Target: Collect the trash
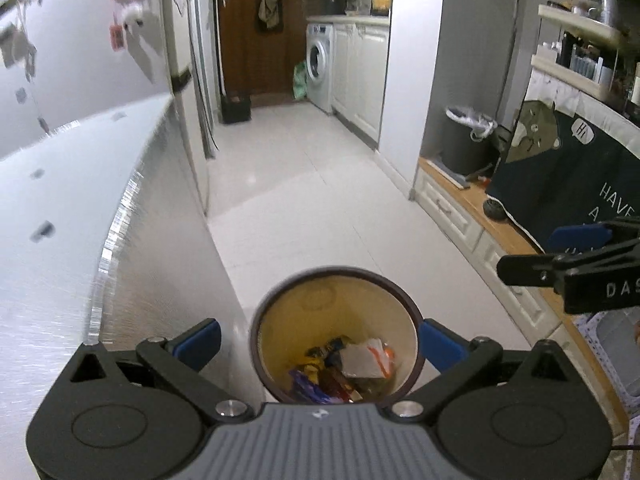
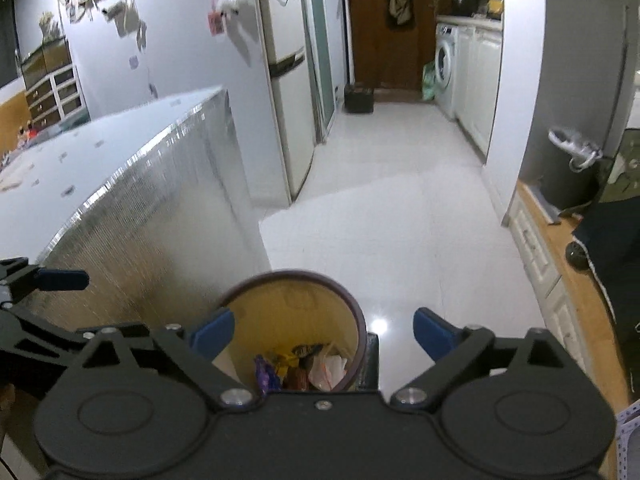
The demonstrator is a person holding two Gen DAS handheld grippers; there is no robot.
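Left wrist view. One small bin (image 1: 336,332), brown-rimmed with a yellowish inside, is seen standing on the white tile floor (image 1: 320,200), just beside a foil-clad bench (image 1: 80,240). The left gripper (image 1: 320,334) is held above it, jaws spread wide to either side of the rim and nothing gripped. Wrappers (image 1: 340,372) are heaped in the bottom; six or so pieces are made out, though blur and overlap prevent a firm count. One white paper scrap with red print is the plainest. The right gripper (image 1: 552,256) is seen at the right edge, its fingers close together as far as can be judged from side-on, and nothing is seen between them. A second, dark bin (image 1: 466,140) with a white liner stands on a wooden ledge well apart.

Risks, as judged: the bin looks light, so it could be tipped by a knock to the rim from either gripper and its contents spilled. A wide-open jaw could catch the rim on descent. Loose wrappers could be dropped on the floor if released off-centre.

Right wrist view. The same small bin is seen low in frame, partly under the right gripper (image 2: 322,330), whose jaws are spread here and hold nothing. One blue fingertip of the left gripper (image 2: 60,279) shows at the left edge. Counted: two bins, two grippers, one washing machine (image 2: 446,68), one fridge (image 2: 286,80).
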